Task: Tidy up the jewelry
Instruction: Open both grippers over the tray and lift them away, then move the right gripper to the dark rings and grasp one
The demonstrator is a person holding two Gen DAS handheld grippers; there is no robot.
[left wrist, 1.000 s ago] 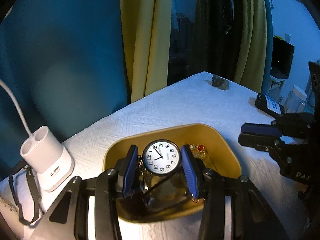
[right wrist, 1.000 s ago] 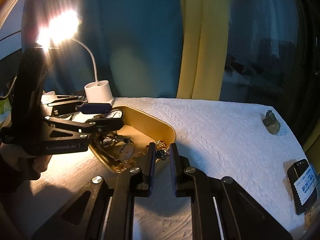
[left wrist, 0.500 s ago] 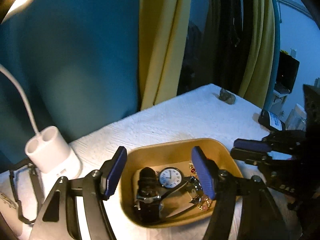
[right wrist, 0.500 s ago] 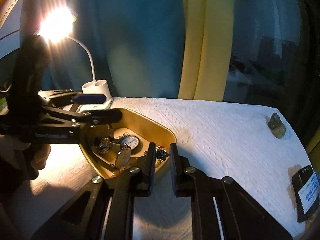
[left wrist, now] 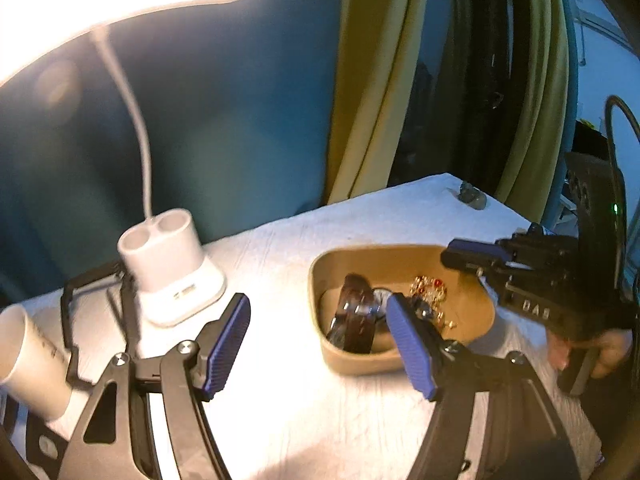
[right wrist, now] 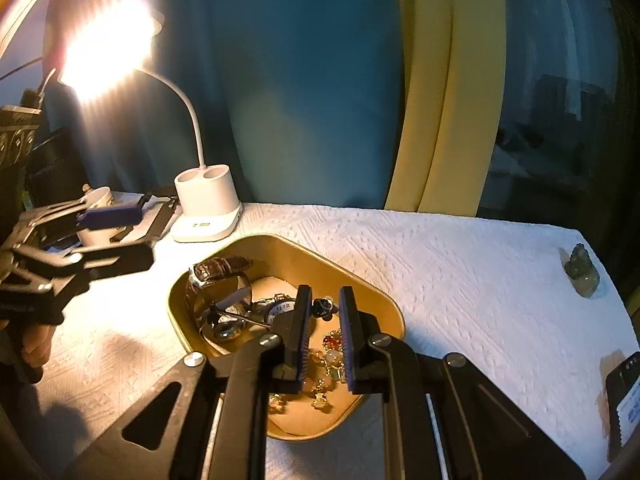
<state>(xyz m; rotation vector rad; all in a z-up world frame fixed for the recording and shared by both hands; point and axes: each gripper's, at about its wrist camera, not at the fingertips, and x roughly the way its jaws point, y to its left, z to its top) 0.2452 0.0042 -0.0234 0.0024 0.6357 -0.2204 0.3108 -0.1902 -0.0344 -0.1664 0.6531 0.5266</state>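
Note:
A gold tray (right wrist: 360, 280) (left wrist: 320, 280) on the white cloth holds a brown strap watch (right wrist: 224, 268) (left wrist: 356, 320), a white-faced watch (right wrist: 280, 308) and gold jewellery with red stones (right wrist: 332, 340) (left wrist: 430, 286). My left gripper (left wrist: 316, 304) (right wrist: 140, 234) hovers left of the tray, its jaws opening wide with nothing between them. My right gripper (right wrist: 325, 294) (left wrist: 452, 256) hangs over the tray's near side, shut and holding nothing, with the jewellery showing below its tips.
A lit white desk lamp's base (right wrist: 206, 196) (left wrist: 168, 256) stands behind the tray. A white cup (left wrist: 28, 360) and a black frame (left wrist: 72, 320) lie at the left. A small stone figure (right wrist: 582, 272) and a dark device (right wrist: 628, 392) sit near the right edge.
My left gripper let the white-faced watch go into the tray, opened wide and drew off to the left. My right gripper moved in over the tray, still shut.

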